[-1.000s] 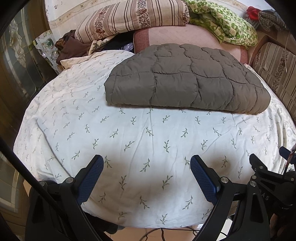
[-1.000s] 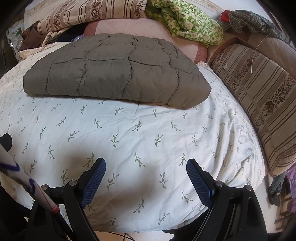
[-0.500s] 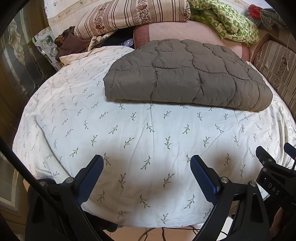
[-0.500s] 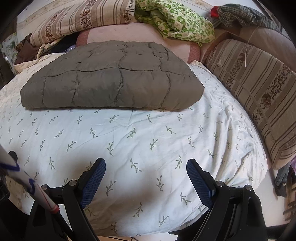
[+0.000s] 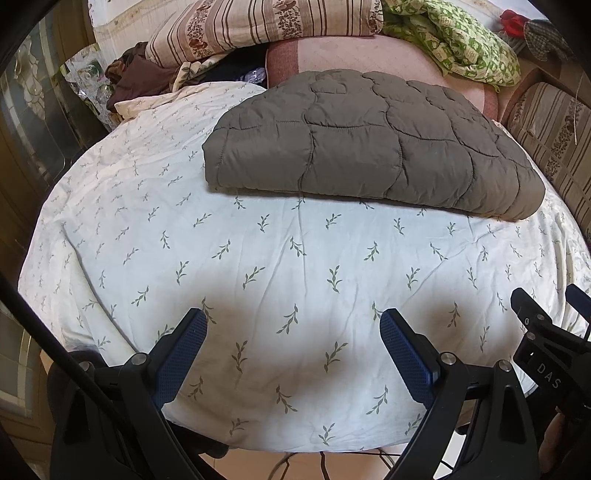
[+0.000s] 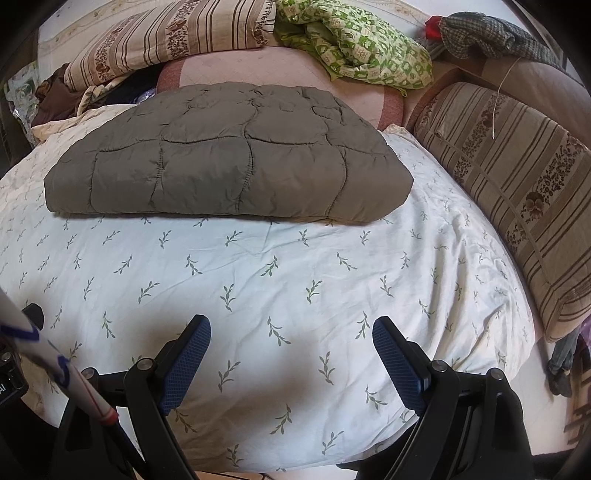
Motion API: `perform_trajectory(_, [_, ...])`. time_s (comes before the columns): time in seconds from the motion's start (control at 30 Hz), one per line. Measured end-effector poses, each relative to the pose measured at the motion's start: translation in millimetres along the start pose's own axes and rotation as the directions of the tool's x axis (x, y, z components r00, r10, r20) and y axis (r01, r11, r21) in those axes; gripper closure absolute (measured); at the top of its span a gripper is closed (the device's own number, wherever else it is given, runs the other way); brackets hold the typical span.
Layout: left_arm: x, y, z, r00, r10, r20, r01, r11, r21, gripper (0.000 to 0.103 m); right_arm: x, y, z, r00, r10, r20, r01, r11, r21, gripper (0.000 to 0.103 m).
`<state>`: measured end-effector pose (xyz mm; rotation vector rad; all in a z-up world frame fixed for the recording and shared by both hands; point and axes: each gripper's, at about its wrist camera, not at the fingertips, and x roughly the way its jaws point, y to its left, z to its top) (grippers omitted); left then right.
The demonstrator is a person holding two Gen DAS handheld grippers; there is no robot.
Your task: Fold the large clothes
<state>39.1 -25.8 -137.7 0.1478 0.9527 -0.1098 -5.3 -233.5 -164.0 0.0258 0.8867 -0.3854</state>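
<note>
A grey-brown quilted garment [image 5: 365, 144] [image 6: 229, 166] lies folded into a flat block on the far half of the bed. Under it is a white sheet with green sprigs [image 5: 295, 266] [image 6: 295, 280]. My left gripper [image 5: 293, 325] hangs open over the near part of the sheet, well short of the garment, with nothing between its blue pads. My right gripper [image 6: 291, 330] is open too, over the near edge of the bed, also empty. Part of the right gripper's frame [image 5: 546, 354] shows at the lower right of the left wrist view.
Striped pillows [image 5: 258, 26] [image 6: 517, 177], a pink cushion [image 6: 258, 70] and a green patterned blanket [image 5: 458, 40] [image 6: 354, 48] crowd the head and right side of the bed. Dark clothes [image 5: 136, 77] are piled at the far left. The floor [image 5: 332, 465] shows below the bed's near edge.
Both views have drifted slightly, so the folded garment sits a little differently in frame. The grippers stay open and the garment has not moved on the bed.
</note>
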Motion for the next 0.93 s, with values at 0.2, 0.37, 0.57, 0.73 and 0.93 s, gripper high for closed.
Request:
perform_trajectory(0.2, [3.4,0.1,-0.4,1.0,-0.007,-0.012,0.007,1.0,0.0,0.009,-0.2,-0.3,0.6,1.0,0.009,0.005,-0.009,1.0,-0.002,0.011])
perform_trajectory(0.37, [4.2,0.1,-0.9,1.0,-0.007,-0.014,0.007,1.0,-0.002,0.009,1.7,0.0,0.4,1.0,0.017,0.003,-0.017,1.0,-0.004,0.01])
perform_trajectory(0.57, [8.5,2.3,-1.8,1.0,-0.007,-0.025,0.007,1.0,-0.007,0.009,1.9,0.3,0.1,1.0,0.017,0.002,-0.017,1.0,-0.003,0.01])
perform_trajectory(0.73, [9.5,8.5,2.9,1.0,0.002,-0.017,-0.003,1.0,-0.016,0.009,1.6,0.8,-0.8,1.0,0.024,0.012,-0.024,1.0,-0.004,0.01])
perform_trajectory(0.93, [9.5,19.9,7.2,1.0,0.008,-0.009,-0.009,0.999,-0.048,0.009,4.7,-0.4,0.2,1.0,0.023,0.012,-0.023,1.0,0.002,0.01])
